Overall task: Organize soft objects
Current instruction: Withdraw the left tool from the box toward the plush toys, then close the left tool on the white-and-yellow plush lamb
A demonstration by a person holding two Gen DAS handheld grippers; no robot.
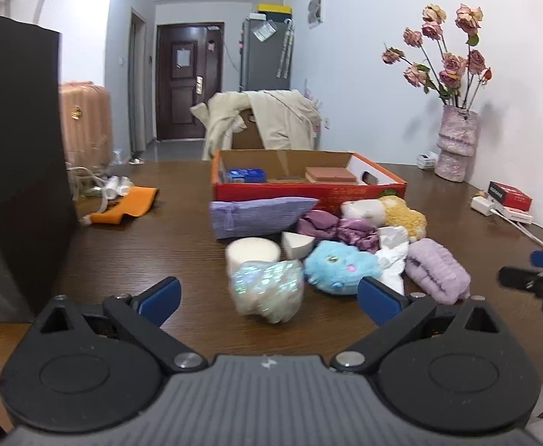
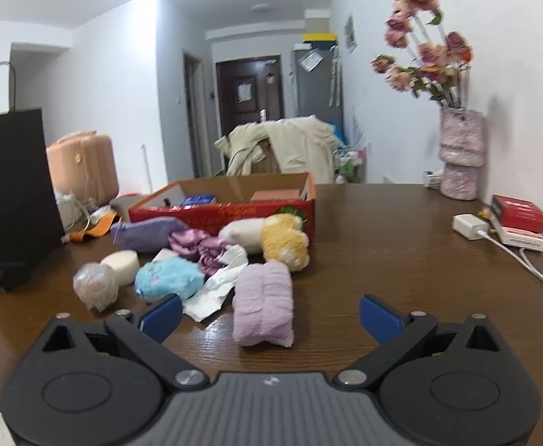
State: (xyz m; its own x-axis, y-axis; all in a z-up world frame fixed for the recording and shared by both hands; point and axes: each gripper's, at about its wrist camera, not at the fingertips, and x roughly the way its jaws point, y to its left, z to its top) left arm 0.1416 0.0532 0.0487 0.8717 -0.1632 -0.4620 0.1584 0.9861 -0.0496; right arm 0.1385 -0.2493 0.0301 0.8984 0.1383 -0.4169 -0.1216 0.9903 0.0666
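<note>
Soft things lie heaped on the brown table in front of a red cardboard box (image 1: 308, 189) (image 2: 230, 213). My left gripper (image 1: 269, 299) stands open, and a crumpled shiny plastic wad (image 1: 267, 290) (image 2: 95, 284) sits just ahead, between its blue fingers. Behind the wad are a white sponge cylinder (image 1: 252, 252) (image 2: 122, 264), a blue plush toy (image 1: 340, 265) (image 2: 169, 277), purple satin cloth (image 1: 336, 228) and a lilac pouch (image 1: 256, 215). My right gripper (image 2: 269, 316) is open too, with a rolled lilac towel (image 2: 264, 306) (image 1: 437, 273) lying between its fingers, untouched. A yellow and white plush (image 2: 271, 239) leans on the box.
A tall black paper bag (image 1: 15, 171) (image 2: 11, 186) stands at the left. A vase of dried roses (image 1: 455, 141) (image 2: 461, 152) is at the back right by the wall. A red pack, white charger (image 2: 470, 226) and cable lie at the right edge. An orange cloth (image 1: 126, 206) lies left.
</note>
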